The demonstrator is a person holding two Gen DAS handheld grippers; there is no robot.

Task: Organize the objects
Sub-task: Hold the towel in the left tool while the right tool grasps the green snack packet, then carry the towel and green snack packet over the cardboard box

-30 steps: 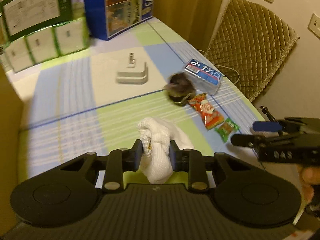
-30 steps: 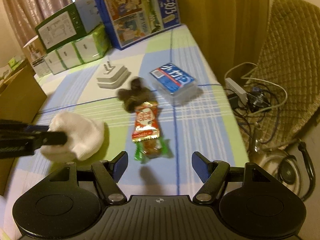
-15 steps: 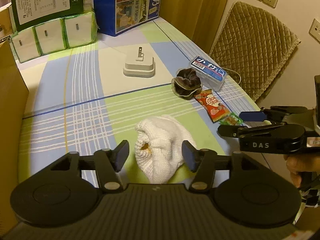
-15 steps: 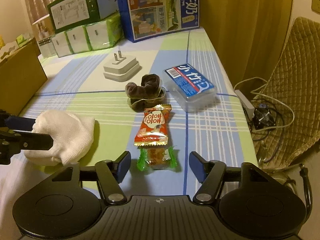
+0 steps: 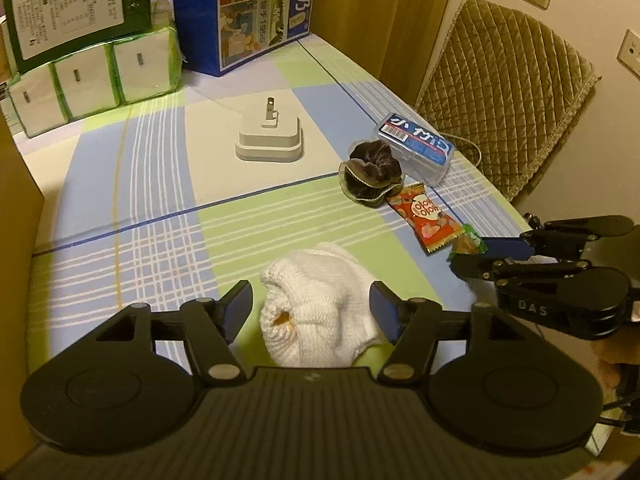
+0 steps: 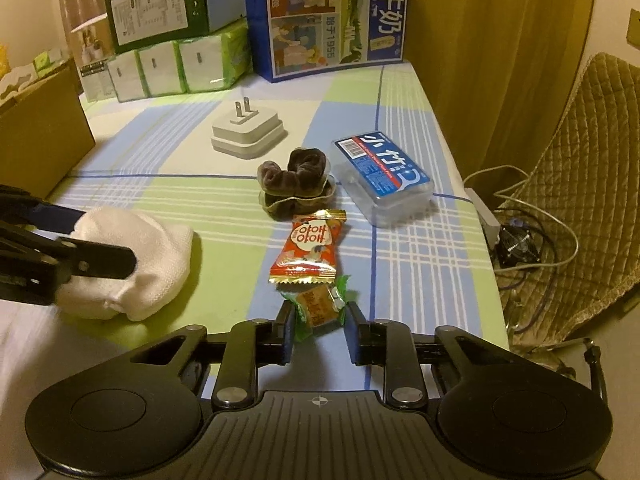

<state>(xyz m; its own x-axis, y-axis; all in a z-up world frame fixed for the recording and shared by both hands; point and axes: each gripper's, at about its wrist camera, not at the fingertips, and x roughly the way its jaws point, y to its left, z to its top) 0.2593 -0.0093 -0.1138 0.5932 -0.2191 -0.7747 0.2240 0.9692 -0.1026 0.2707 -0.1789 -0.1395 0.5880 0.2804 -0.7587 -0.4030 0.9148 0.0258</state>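
Observation:
A rolled white sock [image 5: 320, 292] lies on the checked tablecloth [image 5: 160, 184]. My left gripper [image 5: 310, 302] is open, one finger on each side of the sock and neither pressing it. In the right wrist view the same sock [image 6: 160, 248] sits at the left between the left gripper's fingers [image 6: 108, 256]. My right gripper [image 6: 318, 330] is shut on a small green snack packet [image 6: 320, 310] near the table's front edge. The left wrist view shows that packet [image 5: 468, 242] at the right gripper's fingertips [image 5: 464, 266].
Beyond the green packet lie a red snack packet [image 6: 312, 248], a brown scrunchie [image 6: 296, 180], a clear box with a blue label [image 6: 384, 176] and a white plug adapter [image 6: 248, 132]. Tissue packs [image 6: 176, 64] and a blue carton [image 6: 328, 16] line the back. A cardboard box [image 6: 40, 120] stands left, a quilted chair [image 6: 580, 200] right.
My left gripper opened and let go of the white sock, which now rests on the cloth. My right gripper moved forward and closed from wide open onto the green packet.

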